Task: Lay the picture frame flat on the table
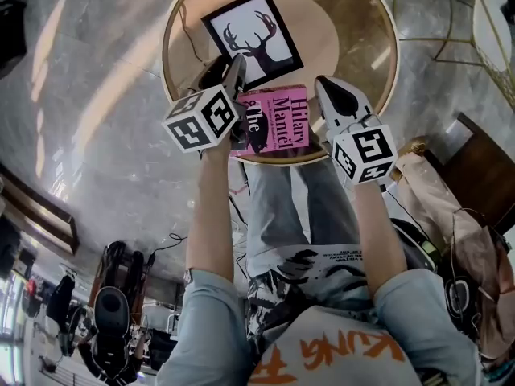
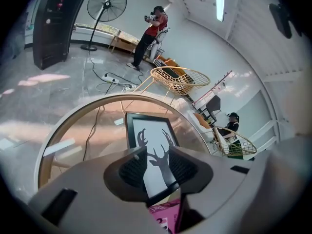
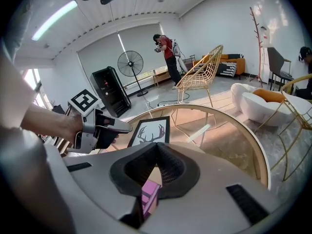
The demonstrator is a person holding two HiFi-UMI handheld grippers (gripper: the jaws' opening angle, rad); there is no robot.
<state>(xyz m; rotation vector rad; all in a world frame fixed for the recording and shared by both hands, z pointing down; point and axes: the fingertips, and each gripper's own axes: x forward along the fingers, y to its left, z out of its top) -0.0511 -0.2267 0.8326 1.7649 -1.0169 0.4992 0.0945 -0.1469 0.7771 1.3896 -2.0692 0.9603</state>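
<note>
Since the picture frame [image 1: 253, 39] lies flat on the table [image 1: 364, 30], task reads as done.
Detail: left gripper [image 1: 227, 69] jaws partly apart above frame's near edge, gripping nothing; right gripper [image 1: 330, 88] jaws together, empty, by the book [image 1: 278, 123].

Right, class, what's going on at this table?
A person holds a claw in each hand over a round glass table. The picture frame already lies flat on it, deer print up, just beyond a pink book at the near edge. The left claw is open above the frame's near end, gripping nothing. The right claw is shut and empty, near the book.
</note>
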